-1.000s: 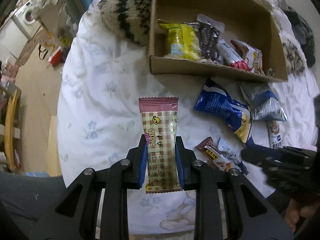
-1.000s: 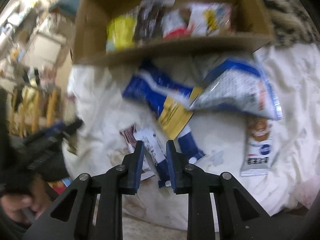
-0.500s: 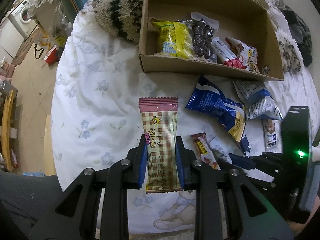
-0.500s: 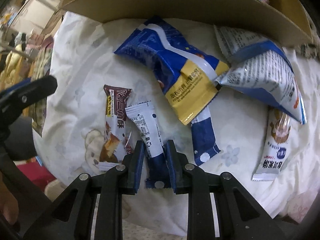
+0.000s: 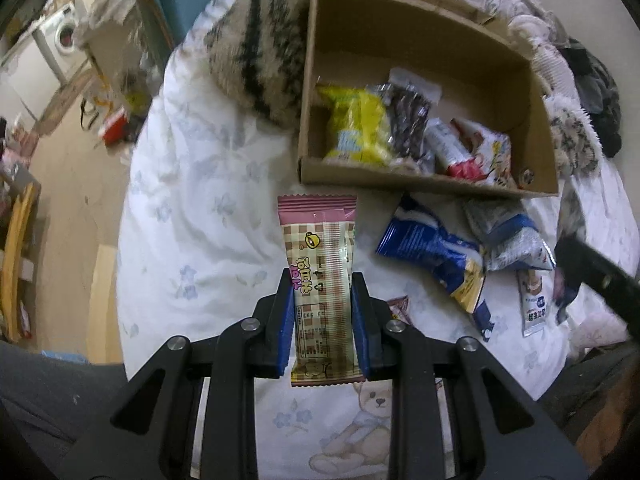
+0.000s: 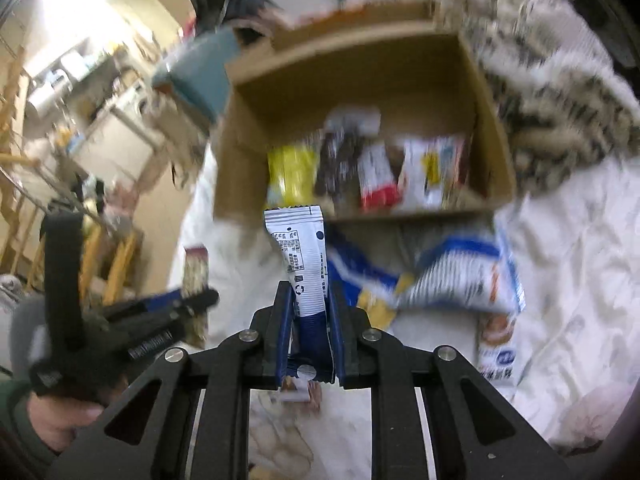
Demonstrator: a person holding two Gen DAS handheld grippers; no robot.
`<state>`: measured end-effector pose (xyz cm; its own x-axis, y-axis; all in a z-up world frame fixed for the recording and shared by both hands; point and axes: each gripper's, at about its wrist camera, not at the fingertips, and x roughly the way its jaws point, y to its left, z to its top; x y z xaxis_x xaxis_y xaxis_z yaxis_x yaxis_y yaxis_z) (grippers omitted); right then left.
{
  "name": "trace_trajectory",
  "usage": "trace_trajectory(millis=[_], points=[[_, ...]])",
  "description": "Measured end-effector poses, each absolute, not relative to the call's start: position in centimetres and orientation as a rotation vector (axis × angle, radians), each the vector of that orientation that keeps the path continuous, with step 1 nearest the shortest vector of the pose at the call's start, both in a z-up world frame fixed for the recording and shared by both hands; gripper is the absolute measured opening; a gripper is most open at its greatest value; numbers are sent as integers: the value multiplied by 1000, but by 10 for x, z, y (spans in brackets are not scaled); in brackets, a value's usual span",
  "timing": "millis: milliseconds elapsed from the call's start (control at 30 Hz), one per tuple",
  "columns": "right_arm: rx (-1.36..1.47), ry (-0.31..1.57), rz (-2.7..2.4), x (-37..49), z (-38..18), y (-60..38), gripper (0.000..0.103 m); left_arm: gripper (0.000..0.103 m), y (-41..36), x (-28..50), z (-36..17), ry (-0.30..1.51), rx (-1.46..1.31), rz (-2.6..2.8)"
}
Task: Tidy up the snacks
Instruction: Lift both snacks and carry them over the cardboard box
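Right wrist view has my right gripper [image 6: 307, 336] clamped on a white-and-blue sachet [image 6: 301, 256], its long axis running straight out toward the cardboard box [image 6: 490, 128] just beyond, while my left gripper [image 5: 322, 320] pinches a pink checked bar [image 5: 320, 264] pointing at that box's near wall from a little further short of it. Print on both wrappers is too small to read; loose packets lie on the sheet just before the box.

You are looking at a bed spread with a white sheet printed with pale blue flowers [image 5: 208, 216], beside a beige floor [image 5: 68, 184]. A white front-loading washing machine [image 5: 60, 40] stands far left, a yellow wooden frame [image 5: 16, 264] nearer, bright light upper left.
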<state>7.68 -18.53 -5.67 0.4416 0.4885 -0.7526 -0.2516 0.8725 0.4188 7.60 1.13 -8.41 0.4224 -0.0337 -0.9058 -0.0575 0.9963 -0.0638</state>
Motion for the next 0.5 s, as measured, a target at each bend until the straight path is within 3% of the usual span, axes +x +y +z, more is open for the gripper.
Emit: trace_trajectory(millis=[500], points=[[415,853,451,81,-18,-230,19,22,17,87,-21,930,-148,-35]])
